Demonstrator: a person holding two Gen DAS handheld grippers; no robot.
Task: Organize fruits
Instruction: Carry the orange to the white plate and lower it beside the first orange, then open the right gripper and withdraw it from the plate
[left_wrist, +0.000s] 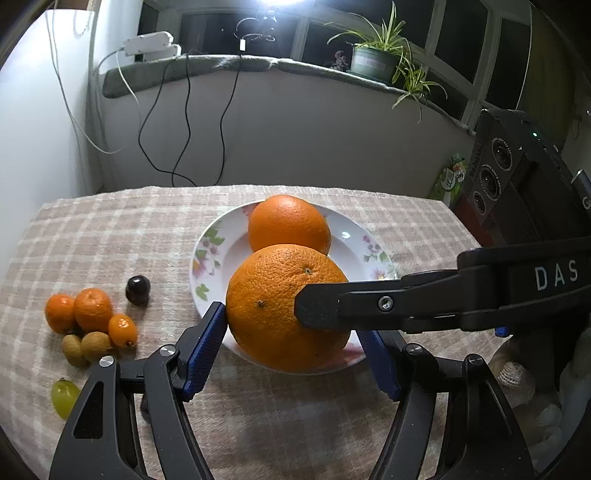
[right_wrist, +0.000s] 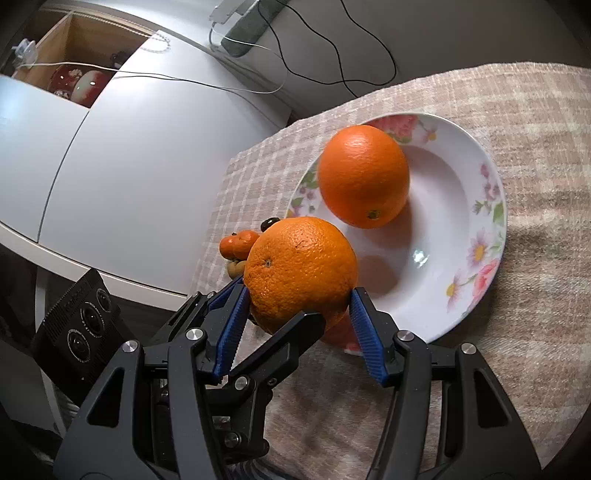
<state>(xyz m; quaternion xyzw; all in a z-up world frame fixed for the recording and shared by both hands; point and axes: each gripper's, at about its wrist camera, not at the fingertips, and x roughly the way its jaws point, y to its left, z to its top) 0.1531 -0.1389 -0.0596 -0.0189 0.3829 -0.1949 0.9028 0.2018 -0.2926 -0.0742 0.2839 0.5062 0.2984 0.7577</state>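
**Fruit sort: second orange at the plate, small fruit not started**

We note one smooth orange (left_wrist: 289, 223) lying in the far part of the floral plate (left_wrist: 199, 258). A second, rougher orange (left_wrist: 280, 306) sits over the near rim of the plate. In the right wrist view it throws a shadow onto the white bowl of the plate, so we judge it to be lifted rather than set down.

Both tools are on this fruit. The right gripper (right_wrist: 295, 306) has a blue pad against each side of the rough orange, and we read it as clamped on it. The left gripper (left_wrist: 291, 332) brackets the same orange. Its left pad touches the peel, but its right pad is partly hidden behind the fruit, so we cannot tell whether it presses or only flanks.

On the checked tablecloth (left_wrist: 110, 229), left of the plate and apart from it, lie:
- two mandarins (left_wrist: 92, 309), touching each other
- a kumquat (left_wrist: 122, 330) just beside them
- two brown round fruits (left_wrist: 95, 345)
- a dark round fruit (left_wrist: 137, 290), nearest the plate
- a green grape (left_wrist: 64, 397), nearest the camera

Our judgement is that one orange is placed and the second is about to be. The small fruits look untouched, so most of the pieces are left to do.
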